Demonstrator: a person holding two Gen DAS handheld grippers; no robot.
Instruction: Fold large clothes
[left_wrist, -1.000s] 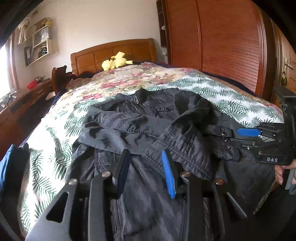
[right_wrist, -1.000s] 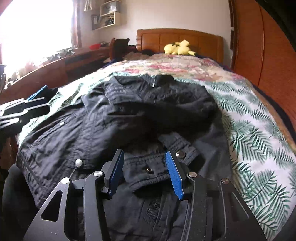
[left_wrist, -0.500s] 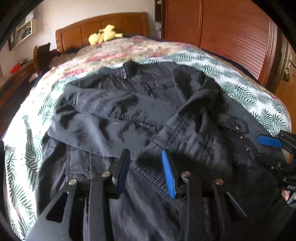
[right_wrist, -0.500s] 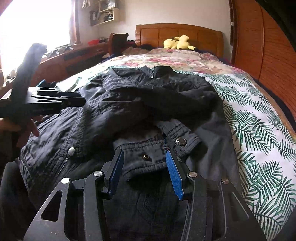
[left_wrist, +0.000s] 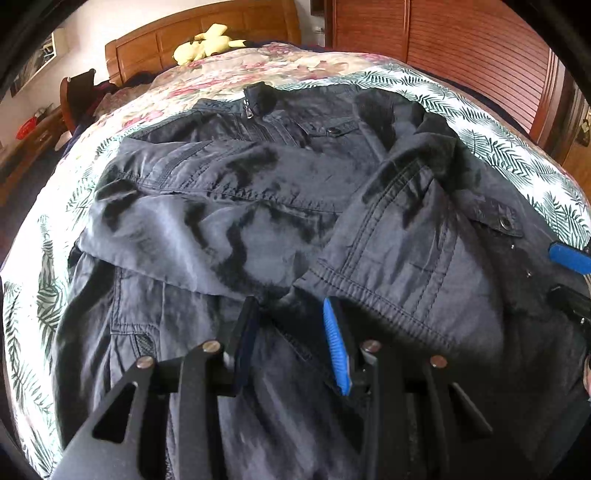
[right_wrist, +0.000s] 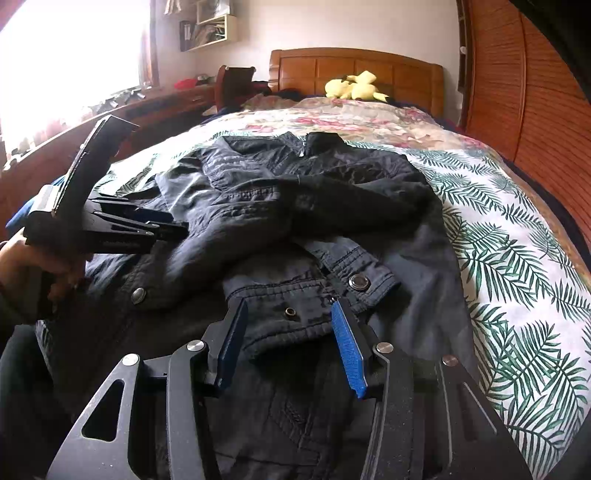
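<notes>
R view only: left gripper (right_wrist: 162, 230), plush (right_wrist: 354, 86).

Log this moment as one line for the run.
jacket: on bed, sleeves folded in | left gripper: open, empty | right gripper: open over cuff

One dark jacket (right_wrist: 295, 221) lies on one bed (right_wrist: 517, 266), collar toward the one wooden headboard (right_wrist: 354, 70). One yellow plush toy (right_wrist: 352, 86) sits just below that headboard. The jacket has two sleeves folded across its front: one sleeve (left_wrist: 221, 229) on the left of the jacket, one sleeve (left_wrist: 413, 236) on the right. Three metal snaps show on the jacket from the right wrist view, near its lower end: a snap (right_wrist: 359, 282), a snap (right_wrist: 289, 312) and a snap (right_wrist: 138, 295). Two grippers are above the jacket: the left gripper (left_wrist: 290, 343) and the right gripper (right_wrist: 288, 343), each with two fingers. One wall shelf (right_wrist: 208, 29) hangs left of the headboard.
</notes>
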